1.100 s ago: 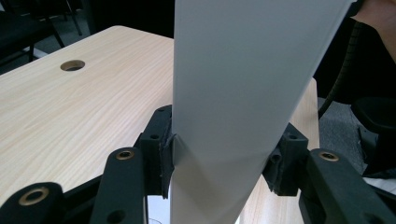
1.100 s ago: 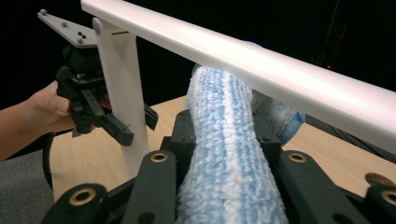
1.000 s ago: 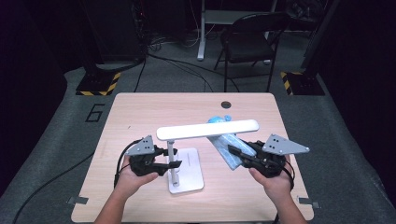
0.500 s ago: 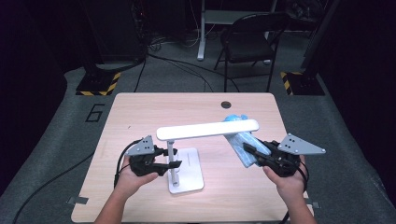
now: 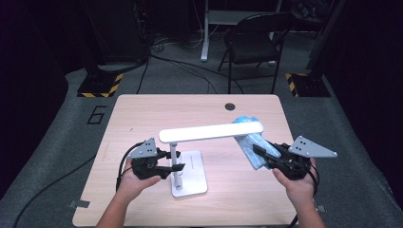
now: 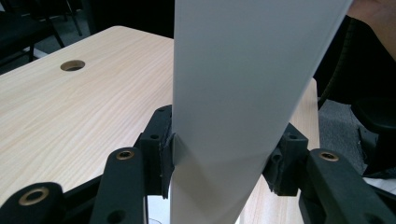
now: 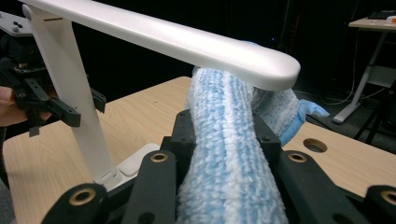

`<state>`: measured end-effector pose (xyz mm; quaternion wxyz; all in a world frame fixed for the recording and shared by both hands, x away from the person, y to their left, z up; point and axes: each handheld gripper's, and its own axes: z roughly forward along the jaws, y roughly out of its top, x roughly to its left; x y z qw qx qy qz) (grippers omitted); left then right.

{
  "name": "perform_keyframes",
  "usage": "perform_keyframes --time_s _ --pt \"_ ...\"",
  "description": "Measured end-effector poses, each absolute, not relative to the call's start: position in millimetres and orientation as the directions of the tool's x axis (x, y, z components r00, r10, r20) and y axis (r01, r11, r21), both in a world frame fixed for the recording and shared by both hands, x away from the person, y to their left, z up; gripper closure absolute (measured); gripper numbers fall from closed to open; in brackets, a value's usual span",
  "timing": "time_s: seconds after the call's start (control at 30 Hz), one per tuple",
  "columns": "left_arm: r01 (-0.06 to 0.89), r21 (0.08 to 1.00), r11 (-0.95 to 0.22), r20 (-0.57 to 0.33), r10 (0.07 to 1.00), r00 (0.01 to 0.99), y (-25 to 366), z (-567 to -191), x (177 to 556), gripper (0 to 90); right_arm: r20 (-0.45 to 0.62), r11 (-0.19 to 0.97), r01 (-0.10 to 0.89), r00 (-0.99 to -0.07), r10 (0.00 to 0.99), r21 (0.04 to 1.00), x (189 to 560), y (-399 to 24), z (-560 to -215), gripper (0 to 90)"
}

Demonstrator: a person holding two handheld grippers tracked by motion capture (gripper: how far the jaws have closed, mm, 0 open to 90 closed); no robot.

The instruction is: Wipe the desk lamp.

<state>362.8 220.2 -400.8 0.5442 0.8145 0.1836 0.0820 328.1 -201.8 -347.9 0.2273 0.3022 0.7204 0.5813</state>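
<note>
A white desk lamp stands on the table (image 5: pixel 142 118), with a flat base (image 5: pixel 192 176), an upright post (image 6: pixel 233 93) and a long light bar (image 5: pixel 211 132). My left gripper (image 5: pixel 177 160) is shut on the post just above the base; in the left gripper view its pads (image 6: pixel 164 154) press the post from both sides. My right gripper (image 5: pixel 259 151) is shut on a fluffy blue-and-white cloth (image 7: pixel 229 154). The cloth (image 5: pixel 247 137) reaches up under the right end of the light bar (image 7: pixel 187 44) and seems to touch its underside.
A round cable hole (image 5: pixel 230 106) sits near the table's far edge. Behind the table a black chair (image 5: pixel 256 38) stands on the dark floor, with striped floor weights at both sides.
My right gripper has carried the cloth to the right, from under the bar's middle to its right end. The left gripper and the lamp have stayed put.
</note>
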Motion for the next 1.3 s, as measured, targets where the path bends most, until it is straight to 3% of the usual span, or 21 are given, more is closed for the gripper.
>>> perform_keyframes --time_s 0.6,1.3 --pt "0.209 0.916 -0.341 -0.064 0.393 0.917 221 -401 363 51.2 0.004 0.166 0.152 -0.748 0.664 0.974 327 -189 -342 68.4" --pt "0.212 0.917 -0.338 -0.065 0.398 0.915 220 -401 362 51.2 -0.044 0.243 0.099 -0.852 0.522 0.965 326 -127 -326 68.5"
